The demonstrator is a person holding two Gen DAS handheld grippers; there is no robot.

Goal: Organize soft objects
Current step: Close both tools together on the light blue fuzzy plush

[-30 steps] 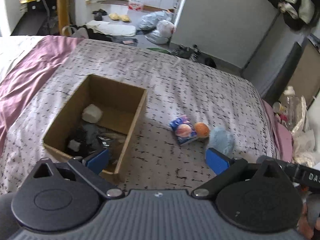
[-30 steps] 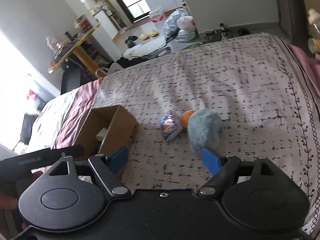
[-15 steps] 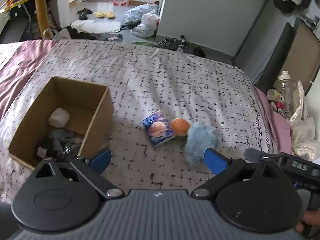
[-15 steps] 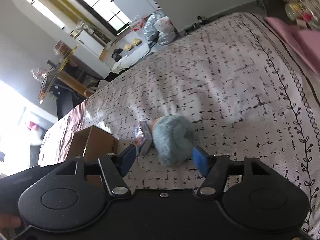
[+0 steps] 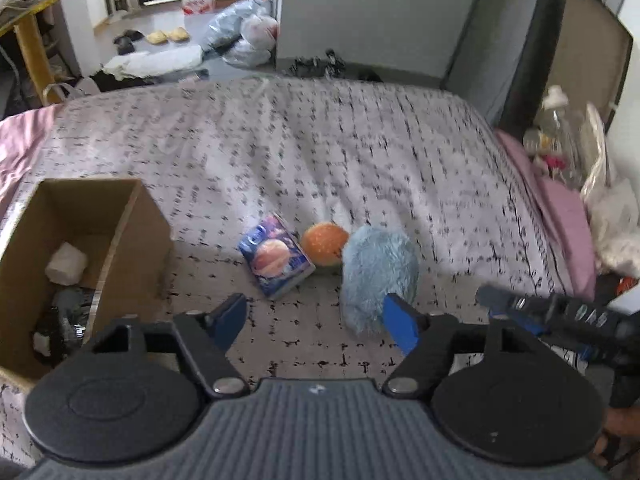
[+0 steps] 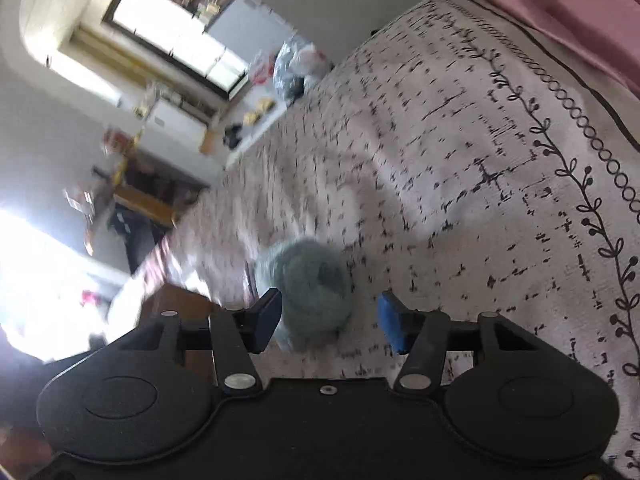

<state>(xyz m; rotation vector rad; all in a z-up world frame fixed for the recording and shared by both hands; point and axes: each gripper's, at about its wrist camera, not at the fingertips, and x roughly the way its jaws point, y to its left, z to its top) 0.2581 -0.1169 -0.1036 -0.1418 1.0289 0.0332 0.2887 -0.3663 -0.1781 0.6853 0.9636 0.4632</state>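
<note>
A fluffy light-blue plush (image 5: 376, 276) lies on the patterned bedspread, touching an orange ball (image 5: 323, 243) and next to a blue printed packet (image 5: 275, 260). My left gripper (image 5: 314, 322) is open and empty, hovering just in front of these items. My right gripper (image 6: 328, 322) is open, its fingers straddling the blue plush (image 6: 308, 284) without closing on it; its left finger is close to the plush. The right gripper also shows at the right edge of the left wrist view (image 5: 552, 312).
An open cardboard box (image 5: 132, 216) stands on the bed to the left, holding a white soft item (image 5: 66, 264) and dark things. The bed's right edge has pink sheets and clutter (image 5: 568, 148). Bags and shoes lie on the floor beyond the bed.
My right gripper has moved in toward the blue plush, which now sits between its fingers. My left gripper has shifted right, so the box slid to the left of view.
</note>
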